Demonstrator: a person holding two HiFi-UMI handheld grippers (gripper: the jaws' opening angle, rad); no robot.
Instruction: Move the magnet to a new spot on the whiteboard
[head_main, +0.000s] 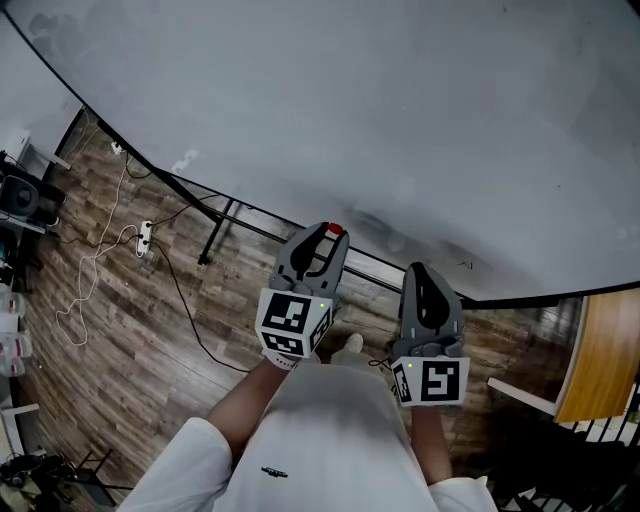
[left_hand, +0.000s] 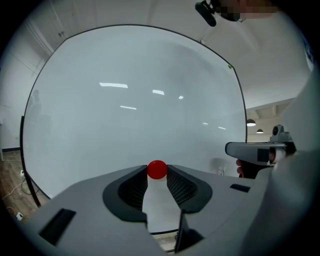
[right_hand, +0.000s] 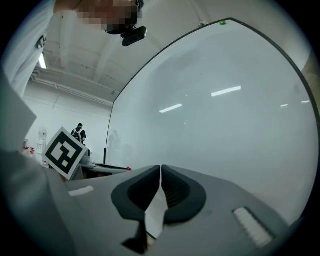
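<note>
A small round red magnet (left_hand: 157, 169) sits between the tips of my left gripper (left_hand: 157, 173), and both pads touch it. In the head view the magnet (head_main: 336, 229) and left gripper (head_main: 329, 234) are close against the lower part of the large whiteboard (head_main: 400, 100). I cannot tell whether the magnet touches the board. My right gripper (head_main: 426, 270) hangs to the right and a little lower, shut with nothing in it. Its jaws meet in the right gripper view (right_hand: 160, 170), facing the whiteboard (right_hand: 225, 100). The left gripper view shows the right gripper (left_hand: 256, 151) at the right.
The whiteboard's black stand legs (head_main: 215, 235) rest on a wooden floor with loose cables and a power strip (head_main: 144, 238). Dark equipment (head_main: 20, 195) stands at the far left. A wooden tabletop (head_main: 605, 350) is at the right. A person (right_hand: 78, 132) stands far off.
</note>
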